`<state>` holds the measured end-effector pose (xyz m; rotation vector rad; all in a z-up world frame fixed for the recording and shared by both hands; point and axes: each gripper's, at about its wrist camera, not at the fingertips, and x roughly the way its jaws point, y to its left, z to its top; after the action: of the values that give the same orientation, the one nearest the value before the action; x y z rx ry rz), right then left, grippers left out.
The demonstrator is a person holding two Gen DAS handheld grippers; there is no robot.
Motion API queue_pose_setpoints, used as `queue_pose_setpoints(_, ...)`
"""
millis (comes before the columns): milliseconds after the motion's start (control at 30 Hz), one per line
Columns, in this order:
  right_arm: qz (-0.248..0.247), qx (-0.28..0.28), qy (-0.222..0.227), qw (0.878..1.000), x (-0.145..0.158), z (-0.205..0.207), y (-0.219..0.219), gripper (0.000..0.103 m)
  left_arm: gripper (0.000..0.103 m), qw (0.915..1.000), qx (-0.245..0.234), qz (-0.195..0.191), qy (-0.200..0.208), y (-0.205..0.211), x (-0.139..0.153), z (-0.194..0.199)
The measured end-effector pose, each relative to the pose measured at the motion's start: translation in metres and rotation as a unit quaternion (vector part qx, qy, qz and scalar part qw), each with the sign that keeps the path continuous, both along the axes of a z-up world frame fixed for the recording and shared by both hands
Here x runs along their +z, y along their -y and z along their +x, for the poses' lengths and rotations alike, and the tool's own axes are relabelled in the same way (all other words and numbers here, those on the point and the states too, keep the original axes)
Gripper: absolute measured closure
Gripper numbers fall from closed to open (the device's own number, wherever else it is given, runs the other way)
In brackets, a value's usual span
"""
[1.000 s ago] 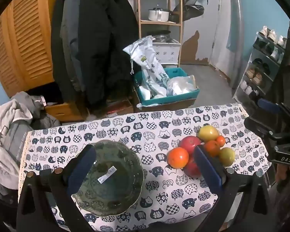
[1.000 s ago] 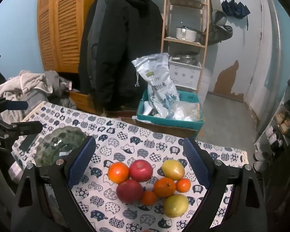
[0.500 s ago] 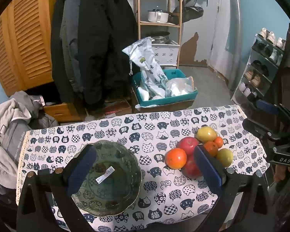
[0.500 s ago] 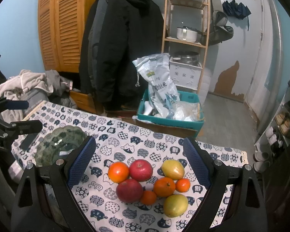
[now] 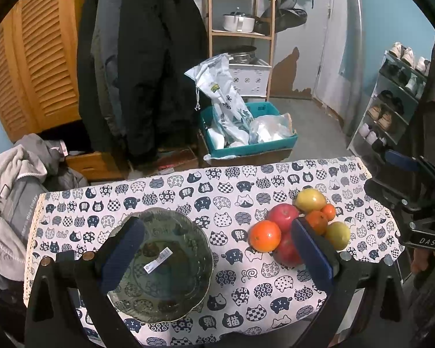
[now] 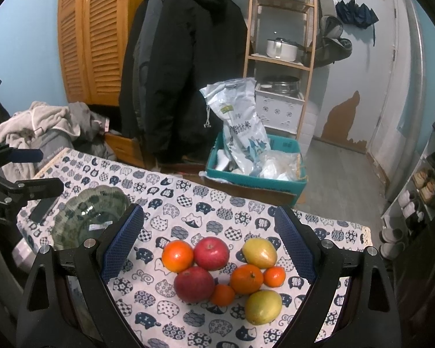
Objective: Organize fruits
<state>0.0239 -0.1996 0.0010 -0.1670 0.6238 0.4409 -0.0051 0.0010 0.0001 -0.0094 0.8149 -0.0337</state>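
A green glass bowl (image 5: pixel 162 264) with a white sticker sits on the left of the cat-print tablecloth (image 5: pixel 205 191); it also shows in the right wrist view (image 6: pixel 89 217). A cluster of fruit lies to its right: two red apples (image 6: pixel 211 253), several oranges (image 6: pixel 177 255) and two yellow-green mangoes (image 6: pixel 259 252). My left gripper (image 5: pixel 214 249) is open and empty, above the bowl and the fruit's left side. My right gripper (image 6: pixel 208 240) is open and empty, above the fruit cluster (image 5: pixel 301 226).
The table ends at its far edge, with a teal crate (image 6: pixel 258 171) of bags on the floor beyond. A pile of clothes (image 5: pixel 17 179) lies left of the table. A shoe rack (image 5: pixel 391 110) stands at the right. Dark coats (image 6: pixel 182 66) hang behind.
The left view has pulled back and up slightly, so bowl and fruit sit a little higher in frame. The right view is nearly unchanged. Both grippers stay open.
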Motion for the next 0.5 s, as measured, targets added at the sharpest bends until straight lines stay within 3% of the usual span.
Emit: queue_pose_setpoints(500, -0.001, 0.001, 0.000, 1.000, 0.0009, 0.0019, 0.0014, 0.013, 0.001, 1.0000, 0.004, 0.000, -0.003, 0.0000, -0.0041, -0.0034)
